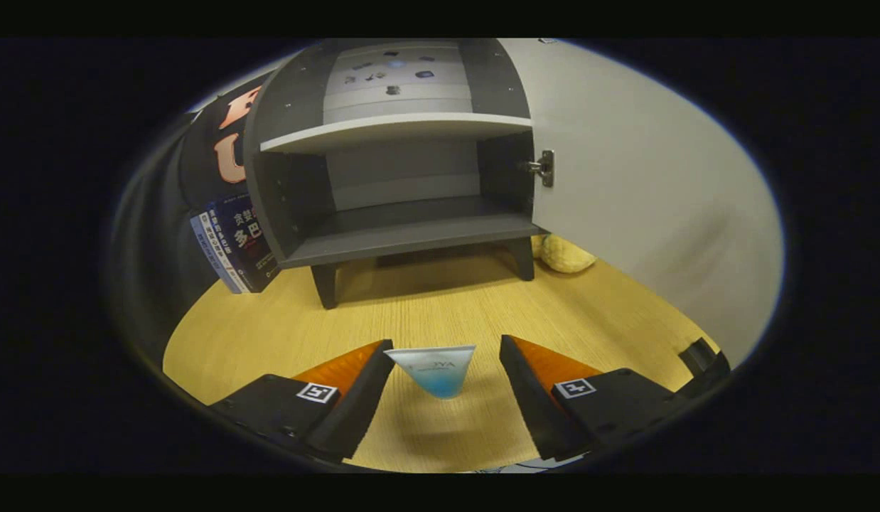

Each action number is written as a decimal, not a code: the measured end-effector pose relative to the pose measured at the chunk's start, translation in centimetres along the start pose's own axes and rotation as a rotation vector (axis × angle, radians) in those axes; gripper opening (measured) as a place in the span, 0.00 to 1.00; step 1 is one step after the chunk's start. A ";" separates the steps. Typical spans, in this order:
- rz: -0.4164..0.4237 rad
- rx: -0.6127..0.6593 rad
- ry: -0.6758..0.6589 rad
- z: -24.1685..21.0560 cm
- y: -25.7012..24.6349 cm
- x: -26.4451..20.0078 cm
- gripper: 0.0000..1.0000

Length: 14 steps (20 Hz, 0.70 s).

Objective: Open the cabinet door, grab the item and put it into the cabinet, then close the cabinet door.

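The dark grey cabinet (pixel 404 227) stands on short legs beyond my fingers. Its white door (pixel 646 199) is swung wide open to the right. Inside are a white upper shelf (pixel 397 129) and a bare lower floor. A small tube (pixel 434 370), white at its flat top and blue lower down, stands upright between my fingers. It sits close against the left fingertip (pixel 379 359) and a gap separates it from the right one. My gripper (pixel 446 350) is open around it, low over the wooden table (pixel 411 313).
Several blue books (pixel 234 242) lean against the cabinet's left side. A yellow plush toy (pixel 564 254) lies on the table behind the open door, by the cabinet's right leg. A metal hinge (pixel 546 168) joins door and cabinet.
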State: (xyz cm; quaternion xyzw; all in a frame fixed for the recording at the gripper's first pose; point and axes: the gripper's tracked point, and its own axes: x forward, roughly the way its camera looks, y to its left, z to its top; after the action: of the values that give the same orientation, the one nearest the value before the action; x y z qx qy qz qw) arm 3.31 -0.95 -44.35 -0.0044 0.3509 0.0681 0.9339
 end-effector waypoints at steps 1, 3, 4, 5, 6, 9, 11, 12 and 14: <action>0.014 0.021 0.008 -0.3 0.2 0.3 0.92; 0.021 0.027 0.013 -0.8 0.3 0.8 0.83; 0.019 0.024 0.018 -0.9 0.2 0.8 0.79; 0.014 0.022 0.020 -0.8 0.1 1.0 0.76; -0.001 0.022 0.027 -0.7 -0.2 0.9 0.69; 0.008 0.040 0.061 -0.8 0.0 0.0 0.63; 0.004 0.044 0.063 -0.1 0.1 -1.1 0.63; 0.007 0.039 0.062 0.4 0.3 -1.9 0.63; 0.015 0.021 0.059 1.8 0.8 -3.8 0.63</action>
State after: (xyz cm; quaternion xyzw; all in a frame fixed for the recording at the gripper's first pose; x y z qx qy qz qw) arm 1.54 -0.48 -40.48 0.0063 0.3792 0.0714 0.9225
